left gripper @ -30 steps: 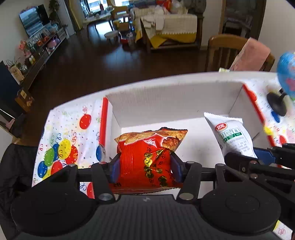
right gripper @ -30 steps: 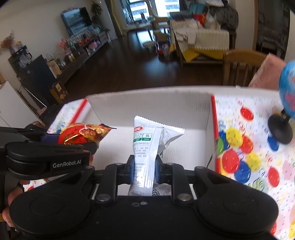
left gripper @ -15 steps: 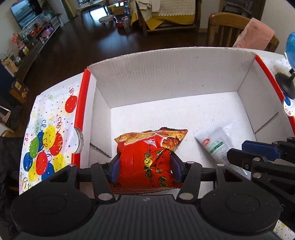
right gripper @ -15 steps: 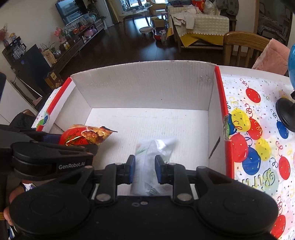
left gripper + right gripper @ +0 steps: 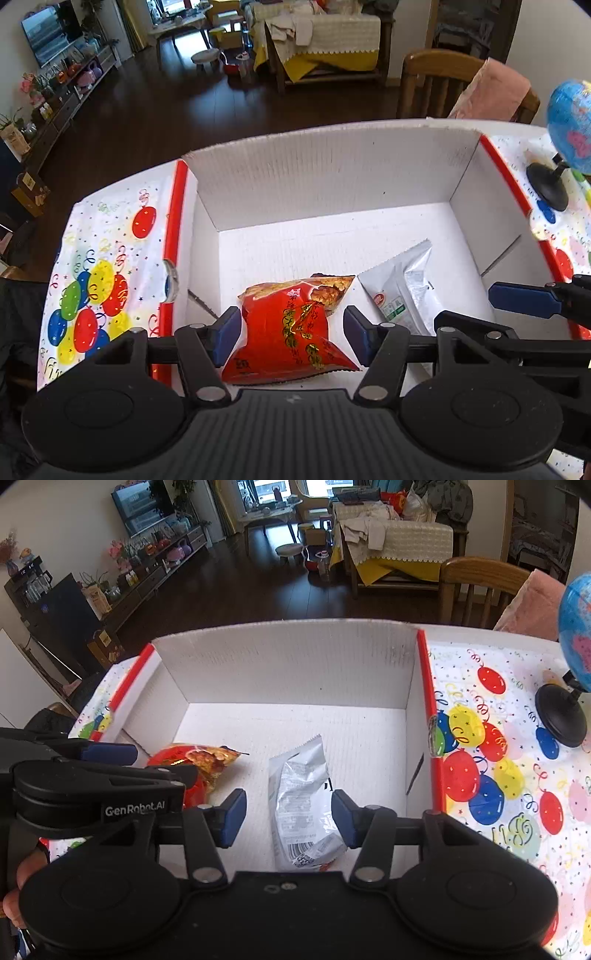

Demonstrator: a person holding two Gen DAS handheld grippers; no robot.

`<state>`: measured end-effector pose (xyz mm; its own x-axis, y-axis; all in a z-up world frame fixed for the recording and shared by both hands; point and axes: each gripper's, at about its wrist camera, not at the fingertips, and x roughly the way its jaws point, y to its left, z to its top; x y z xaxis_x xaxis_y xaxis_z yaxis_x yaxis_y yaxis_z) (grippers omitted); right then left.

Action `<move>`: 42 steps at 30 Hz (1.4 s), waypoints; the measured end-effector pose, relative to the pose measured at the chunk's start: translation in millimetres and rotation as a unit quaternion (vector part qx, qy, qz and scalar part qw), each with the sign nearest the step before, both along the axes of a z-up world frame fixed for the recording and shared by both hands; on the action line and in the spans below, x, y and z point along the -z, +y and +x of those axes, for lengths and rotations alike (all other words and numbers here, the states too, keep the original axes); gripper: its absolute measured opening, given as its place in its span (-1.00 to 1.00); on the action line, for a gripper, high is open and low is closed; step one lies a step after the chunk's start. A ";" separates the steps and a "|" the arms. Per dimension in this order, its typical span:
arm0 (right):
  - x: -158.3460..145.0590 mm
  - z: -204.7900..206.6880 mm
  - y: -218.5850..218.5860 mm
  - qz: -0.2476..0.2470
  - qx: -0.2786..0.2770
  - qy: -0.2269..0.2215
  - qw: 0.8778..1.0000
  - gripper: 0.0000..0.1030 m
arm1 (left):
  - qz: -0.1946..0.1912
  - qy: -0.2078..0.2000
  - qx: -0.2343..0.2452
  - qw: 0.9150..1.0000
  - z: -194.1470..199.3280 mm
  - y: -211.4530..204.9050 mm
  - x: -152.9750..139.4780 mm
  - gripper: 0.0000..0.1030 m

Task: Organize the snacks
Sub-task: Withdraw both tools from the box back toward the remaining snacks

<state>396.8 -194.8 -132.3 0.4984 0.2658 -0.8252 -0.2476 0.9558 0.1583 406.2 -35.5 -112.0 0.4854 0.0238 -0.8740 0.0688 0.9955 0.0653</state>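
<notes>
A white cardboard box (image 5: 332, 177) with red-edged flaps stands open on the table. On its floor lies a red snack bag (image 5: 288, 328), between the fingers of my left gripper (image 5: 291, 332). The jaws are opening and the pads stand just off the bag's sides. To its right a silver packet (image 5: 301, 797) lies flat on the box floor. My right gripper (image 5: 288, 814) straddles it with jaws opening and a clear gap at each pad. The silver packet (image 5: 402, 291) and one right gripper finger (image 5: 524, 299) show in the left wrist view. The red bag (image 5: 199, 764) shows behind the left gripper in the right wrist view.
A balloon-print tablecloth (image 5: 103, 266) covers the table on both sides of the box (image 5: 288, 664). A blue globe (image 5: 569, 133) on a black base (image 5: 561, 720) stands at the right. A wooden chair (image 5: 443, 81) with a pink cloth is behind the table.
Both grippers came down into the box. The right gripper opened and the silver packet dropped flat onto the floor. The left jaws widened off the red bag.
</notes>
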 end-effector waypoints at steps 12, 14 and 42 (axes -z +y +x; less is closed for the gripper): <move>-46.8 -39.9 2.5 0.013 0.003 -0.037 0.999 0.33 | -0.023 -0.038 -0.007 0.999 -41.3 12.7 -47.1 0.30; -54.3 -48.9 3.8 0.017 0.002 -0.043 0.999 0.35 | -0.028 -0.045 -0.007 0.999 -51.2 15.6 -56.0 0.31; -93.5 -205.2 31.4 0.049 -0.014 -0.073 0.996 0.91 | -0.089 -0.079 -0.010 0.993 -216.5 70.8 -102.2 0.62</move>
